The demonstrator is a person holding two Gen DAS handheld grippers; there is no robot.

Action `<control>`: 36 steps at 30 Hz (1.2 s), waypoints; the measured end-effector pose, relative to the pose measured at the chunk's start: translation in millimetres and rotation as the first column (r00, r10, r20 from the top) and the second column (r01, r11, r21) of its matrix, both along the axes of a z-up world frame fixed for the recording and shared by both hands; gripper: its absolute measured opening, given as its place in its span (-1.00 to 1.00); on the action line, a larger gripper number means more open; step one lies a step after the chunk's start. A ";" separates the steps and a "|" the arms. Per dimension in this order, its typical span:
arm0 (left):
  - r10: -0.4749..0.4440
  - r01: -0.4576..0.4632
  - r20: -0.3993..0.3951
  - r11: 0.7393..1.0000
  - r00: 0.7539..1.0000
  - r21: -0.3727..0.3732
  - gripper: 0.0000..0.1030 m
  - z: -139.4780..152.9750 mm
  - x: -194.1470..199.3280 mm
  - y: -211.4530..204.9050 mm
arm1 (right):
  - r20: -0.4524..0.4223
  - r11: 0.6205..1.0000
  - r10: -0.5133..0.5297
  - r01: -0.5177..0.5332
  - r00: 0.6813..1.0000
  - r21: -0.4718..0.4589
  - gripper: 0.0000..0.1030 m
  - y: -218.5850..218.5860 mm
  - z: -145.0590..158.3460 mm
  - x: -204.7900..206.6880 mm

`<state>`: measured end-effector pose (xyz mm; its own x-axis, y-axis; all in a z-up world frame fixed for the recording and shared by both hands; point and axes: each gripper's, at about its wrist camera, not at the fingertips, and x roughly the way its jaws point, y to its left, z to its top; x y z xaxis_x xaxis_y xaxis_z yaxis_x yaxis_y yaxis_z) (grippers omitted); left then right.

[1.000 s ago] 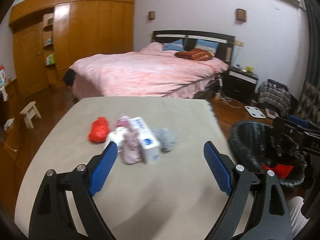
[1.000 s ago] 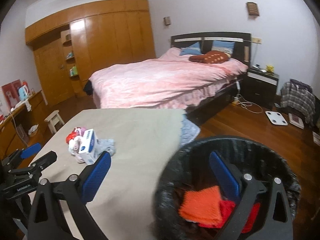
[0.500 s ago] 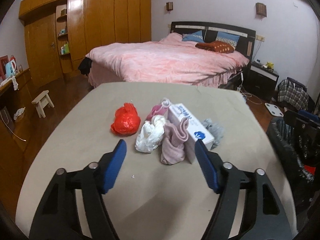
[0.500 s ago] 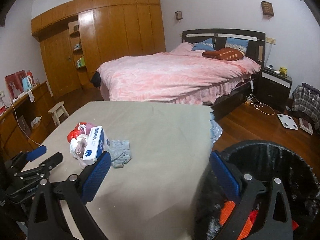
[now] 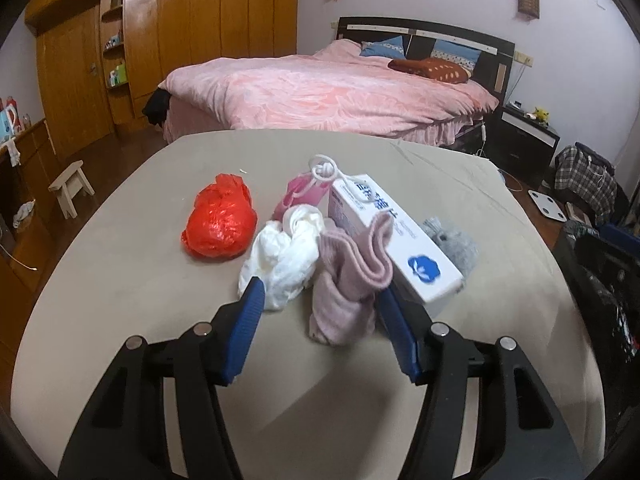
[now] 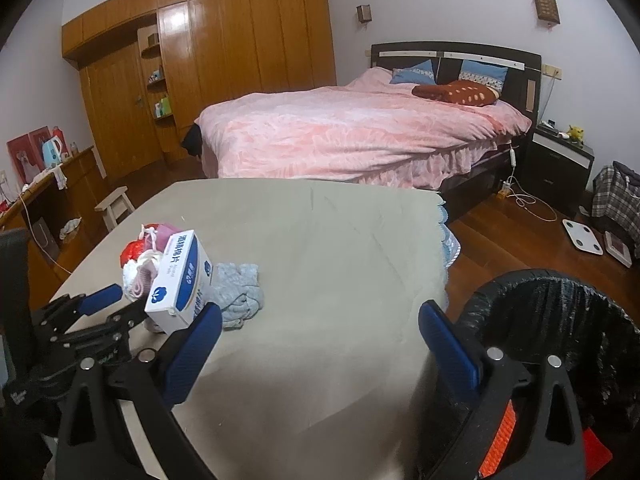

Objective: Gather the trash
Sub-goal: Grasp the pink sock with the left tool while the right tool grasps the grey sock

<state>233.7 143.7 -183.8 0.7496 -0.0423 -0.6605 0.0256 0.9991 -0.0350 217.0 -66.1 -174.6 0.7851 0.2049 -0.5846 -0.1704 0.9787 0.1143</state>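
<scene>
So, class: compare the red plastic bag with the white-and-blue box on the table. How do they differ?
The red plastic bag is crumpled and rounded; the white-and-blue box is rigid and straight-edged. The bag sits apart at the left of the pile; the box has a pink sock draped against it. Both rest on the beige table.

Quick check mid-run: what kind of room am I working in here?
Most likely a home bedroom: a bed with pink bedding, a nightstand beside it, and a wooden wardrobe along the far wall.
</scene>
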 end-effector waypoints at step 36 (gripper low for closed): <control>0.034 -0.035 0.032 0.999 0.999 0.003 -0.82 6.1 -19.7 16.4 | -0.154 0.981 0.189 -0.194 0.970 -0.015 0.21 77.7 -45.1 53.3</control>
